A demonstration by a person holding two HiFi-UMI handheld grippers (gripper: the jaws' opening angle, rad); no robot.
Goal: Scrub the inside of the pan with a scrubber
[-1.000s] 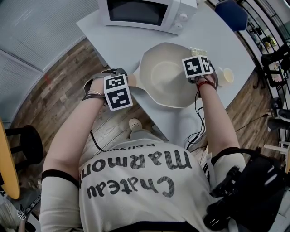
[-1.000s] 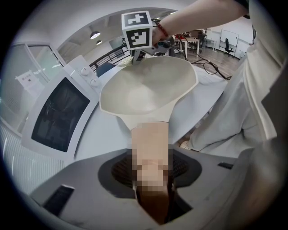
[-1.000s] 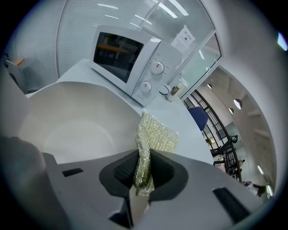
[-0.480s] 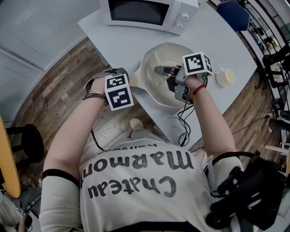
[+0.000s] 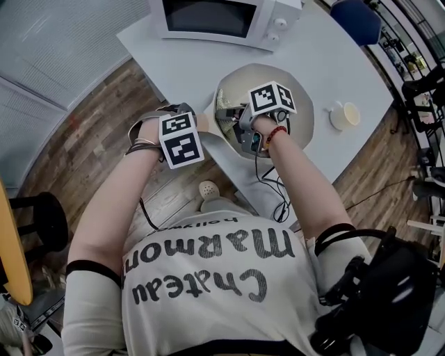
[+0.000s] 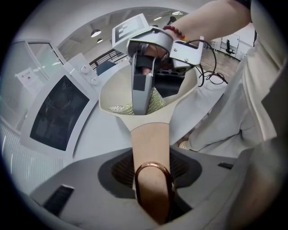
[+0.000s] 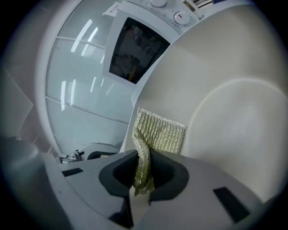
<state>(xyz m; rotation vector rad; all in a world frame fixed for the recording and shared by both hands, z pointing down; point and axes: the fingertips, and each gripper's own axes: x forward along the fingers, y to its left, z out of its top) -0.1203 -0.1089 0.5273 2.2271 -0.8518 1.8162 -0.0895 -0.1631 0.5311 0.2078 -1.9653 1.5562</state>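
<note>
A cream pan sits on the white table. Its tan handle, with a copper ring at the end, lies between the jaws of my left gripper, which is shut on it at the table's near edge. My right gripper is shut on a gold mesh scrubber. It presses the scrubber flat against the pan's inner wall on the handle side. In the head view the right gripper reaches down into the pan from the right and hides much of the bowl. The scrubber also shows in the left gripper view.
A white microwave stands at the back of the table, just beyond the pan. A small cup sits to the pan's right. A blue chair is behind the table, and a dark stool is on the wood floor at left.
My right gripper has carried the scrubber from the pan's far right rim across the bowl to the wall beside the handle. The left gripper and the pan have stayed put.
</note>
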